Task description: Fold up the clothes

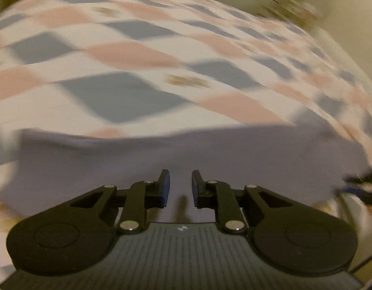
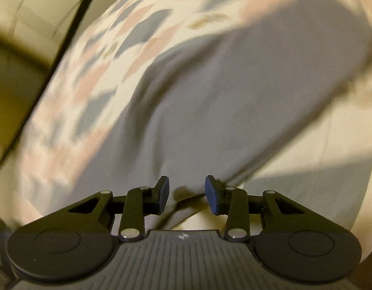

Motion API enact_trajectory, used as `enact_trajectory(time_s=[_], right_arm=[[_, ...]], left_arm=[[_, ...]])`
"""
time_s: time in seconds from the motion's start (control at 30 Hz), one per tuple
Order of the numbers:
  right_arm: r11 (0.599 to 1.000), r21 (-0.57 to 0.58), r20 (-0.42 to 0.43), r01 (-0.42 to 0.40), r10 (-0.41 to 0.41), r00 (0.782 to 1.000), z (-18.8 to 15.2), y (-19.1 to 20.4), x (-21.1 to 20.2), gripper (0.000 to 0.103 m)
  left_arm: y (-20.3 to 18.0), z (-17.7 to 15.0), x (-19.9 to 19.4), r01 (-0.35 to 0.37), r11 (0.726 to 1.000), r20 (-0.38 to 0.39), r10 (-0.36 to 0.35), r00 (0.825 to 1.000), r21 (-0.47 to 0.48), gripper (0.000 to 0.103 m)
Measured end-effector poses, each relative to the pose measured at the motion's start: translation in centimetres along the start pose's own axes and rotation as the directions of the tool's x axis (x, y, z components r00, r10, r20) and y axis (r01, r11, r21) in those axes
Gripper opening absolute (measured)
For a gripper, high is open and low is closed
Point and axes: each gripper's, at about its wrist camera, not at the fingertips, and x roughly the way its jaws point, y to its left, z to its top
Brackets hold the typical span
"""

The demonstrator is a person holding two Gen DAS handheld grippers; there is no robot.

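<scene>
A plain grey-lilac garment point(image 1: 161, 159) lies spread on a bedspread point(image 1: 137, 48) patterned with pink and blue-grey diamonds. In the left wrist view my left gripper point(image 1: 180, 188) hovers over the garment's near part, open, with nothing between its blue pads. In the right wrist view the same garment point(image 2: 234, 96) stretches away up and to the right, and its near corner lies just beyond the fingers. My right gripper point(image 2: 187, 194) is open over that corner with nothing in its gap. Both views are blurred by motion.
The other gripper point(image 1: 364, 188) shows as a dark blur at the right edge of the left wrist view. A beige wall and a dark bed-frame edge point(image 2: 65, 55) run along the left of the right wrist view. Pale sheet point(image 2: 318, 157) lies right of the garment.
</scene>
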Motion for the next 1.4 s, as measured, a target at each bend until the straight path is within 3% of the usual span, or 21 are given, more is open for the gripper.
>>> enact_trajectory(time_s=[0.03,0.1,0.2,0.3,0.4,0.6,0.77,0.8,0.83,0.9,0.97,1.03,1.1,1.17,1.2,1.23,1.3,1.33,1.4], right_arm=[[0.996,0.088,-0.010,-0.021,0.022,1.000,0.0,-1.2,0.1,0.037],[0.974,0.215,0.003,-0.067,0.068,0.998,-0.1,-3.0,0.0,0.037],[0.939,0.320,0.034,-0.127,0.123,0.992,0.1,-4.5,0.0,0.037],[0.920,0.357,0.067,-0.162,0.148,0.987,0.6,-5.3,-0.3,0.037],[0.901,0.397,0.083,-0.174,0.153,0.985,1.2,-6.6,-0.6,0.037],[0.875,0.443,0.087,-0.197,0.176,0.980,1.4,-8.1,0.0,0.035],[0.855,0.474,0.107,-0.210,0.180,0.978,1.8,-9.3,0.3,0.031],[0.858,0.467,0.115,-0.216,0.183,0.976,2.0,-9.3,0.4,0.026],[0.860,0.459,0.122,-0.221,0.185,0.975,2.3,-9.2,0.5,0.013],[0.900,0.376,0.138,-0.221,0.181,0.974,2.8,-8.2,-0.1,0.005],[0.937,0.275,0.162,-0.217,0.177,0.971,3.0,-6.9,-1.3,0.003],[0.972,0.189,0.147,-0.138,0.111,0.983,2.9,-6.2,-2.1,0.002],[0.989,0.144,0.118,-0.044,0.027,0.993,2.7,-6.3,-1.3,0.002],[0.988,0.152,0.088,0.002,-0.016,0.996,2.6,-6.5,0.0,0.003],[0.988,0.150,0.088,0.024,-0.037,0.995,2.7,-6.2,0.1,0.003],[0.992,0.118,0.102,0.045,-0.058,0.993,2.7,-5.7,-0.3,0.010],[0.988,0.022,0.155,0.151,-0.152,0.976,2.4,-4.2,-1.6,0.022],[0.980,-0.031,0.184,0.196,-0.187,0.965,2.2,-3.7,-2.4,0.022],[0.965,-0.145,0.255,0.220,-0.179,0.950,2.2,-2.3,-3.5,0.022]], left_arm=[[-2.1,0.1,1.0,0.050,0.996,-0.028,-0.048,0.998,0.072,0.014],[-6.5,-0.1,2.7,0.138,0.964,-0.076,-0.124,0.989,0.229,0.014],[-13.6,-0.9,4.7,0.232,0.861,-0.124,-0.197,0.973,0.453,0.015],[-19.0,-2.1,5.8,0.282,0.760,-0.134,-0.252,0.958,0.585,0.019],[-22.4,-3.2,7.2,0.270,0.705,-0.141,-0.237,0.961,0.656,0.022],[-25.2,-4.7,9.6,0.220,0.644,-0.147,-0.165,0.975,0.733,0.022],[-26.4,-4.8,10.7,0.176,0.619,-0.120,-0.130,0.984,0.765,0.022],[-26.6,-4.9,10.9,0.165,0.614,-0.114,-0.123,0.986,0.772,0.021],[-26.7,-5.0,11.0,0.158,0.607,-0.106,-0.121,0.987,0.779,0.012],[-26.6,-5.0,10.8,0.155,0.599,-0.093,-0.134,0.987,0.785,0.003],[-26.1,-4.6,10.3,0.186,0.606,-0.100,-0.173,0.980,0.774,0.002],[-25.5,-4.6,10.3,0.207,0.601,-0.121,-0.180,0.976,0.772,0.002],[-25.6,-5.4,11.0,0.191,0.563,-0.131,-0.145,0.981,0.804,0.003],[-25.9,-5.8,11.4,0.173,0.548,-0.129,-0.119,0.985,0.818,0.005],[-25.9,-5.7,11.3,0.175,0.552,-0.131,-0.118,0.984,0.816,0.006],[-25.8,-5.4,10.9,0.189,0.566,-0.141,-0.129,0.982,0.803,0.008],[-25.0,-4.3,9.8,0.233,0.611,-0.166,-0.165,0.972,0.756,0.010],[-24.4,-3.7,9.1,0.251,0.637,-0.168,-0.189,0.967,0.729,0.010],[-23.1,-2.5,7.8,0.286,0.691,-0.167,-0.235,0.957,0.664,0.010]])
